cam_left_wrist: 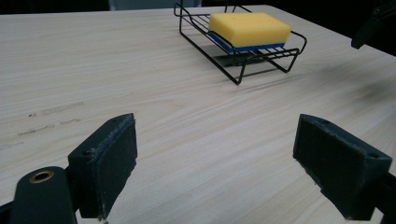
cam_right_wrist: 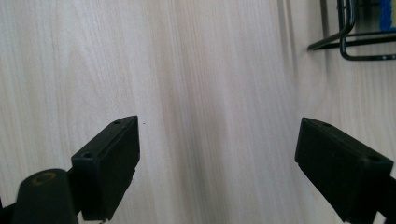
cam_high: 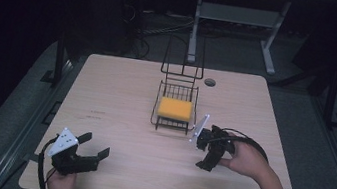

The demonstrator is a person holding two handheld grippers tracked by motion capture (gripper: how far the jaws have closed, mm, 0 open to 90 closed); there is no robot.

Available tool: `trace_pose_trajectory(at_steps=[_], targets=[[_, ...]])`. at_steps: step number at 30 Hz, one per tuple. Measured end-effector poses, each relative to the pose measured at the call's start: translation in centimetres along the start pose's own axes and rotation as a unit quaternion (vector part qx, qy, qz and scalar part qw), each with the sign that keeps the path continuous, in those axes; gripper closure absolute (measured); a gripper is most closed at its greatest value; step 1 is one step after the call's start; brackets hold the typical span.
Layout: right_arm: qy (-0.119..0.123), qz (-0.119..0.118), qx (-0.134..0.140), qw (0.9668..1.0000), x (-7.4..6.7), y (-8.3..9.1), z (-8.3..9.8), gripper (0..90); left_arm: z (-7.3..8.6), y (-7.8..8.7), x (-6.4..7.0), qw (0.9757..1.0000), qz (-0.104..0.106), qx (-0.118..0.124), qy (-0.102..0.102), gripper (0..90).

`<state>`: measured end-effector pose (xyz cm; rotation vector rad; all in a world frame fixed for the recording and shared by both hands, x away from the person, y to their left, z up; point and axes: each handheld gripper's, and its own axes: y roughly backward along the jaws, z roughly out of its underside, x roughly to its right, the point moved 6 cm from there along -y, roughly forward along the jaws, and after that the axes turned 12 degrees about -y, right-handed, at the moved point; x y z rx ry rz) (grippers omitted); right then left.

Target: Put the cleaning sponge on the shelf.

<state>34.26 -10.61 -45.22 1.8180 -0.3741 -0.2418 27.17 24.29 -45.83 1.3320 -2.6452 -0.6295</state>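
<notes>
The sponge is a flat rectangular block, bright yellow on top and along most of its sides, with a thin blue layer running under the yellow; in the left gripper view the sponge shows softly rounded corners and a fine, even surface. It lies flat in the lower tray of a black wire rack, filling most of the tray's width and resting on the thin crossbars. The rack stands near the middle of the desk, slightly toward the far side, and a tall wire back rises from its far end. In the right gripper view a corner of the wire rack shows at the upper right, with a sliver of the sponge's blue layer above it.

The right tongs sit just beside the rack's near right corner, held by a hand over the desk, pointing down at the bare wood; their jaws stand wide apart with nothing between them. The left tongs are well apart from the rack, at the near left of the desk, aimed toward the sponge, jaws likewise spread wide and holding nothing.

A small dark round fitting sits in the desk top beyond the rack.
</notes>
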Motion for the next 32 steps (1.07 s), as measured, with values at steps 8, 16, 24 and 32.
trace_pose_trajectory(at_steps=[8,16,24,32], targets=[[-0.013,0.001,0.001,0.9999,-0.2,0.0,1.1,13.8,0.0,-0.1,0.1,1.0000,0.001,-0.001,-0.001,13.0],[-0.022,0.003,0.005,0.9997,-0.4,0.1,2.6,13.9,0.0,-0.1,0.2,1.0000,0.001,-0.003,-0.005,13.0],[-0.035,0.007,0.008,0.9993,-0.6,0.2,4.3,13.9,0.0,-0.1,0.2,1.0000,0.001,-0.004,-0.006,12.9],[-0.041,0.010,0.014,0.9990,-1.1,0.4,5.6,13.9,0.0,-0.1,0.3,0.9999,0.000,-0.006,-0.008,13.0]])
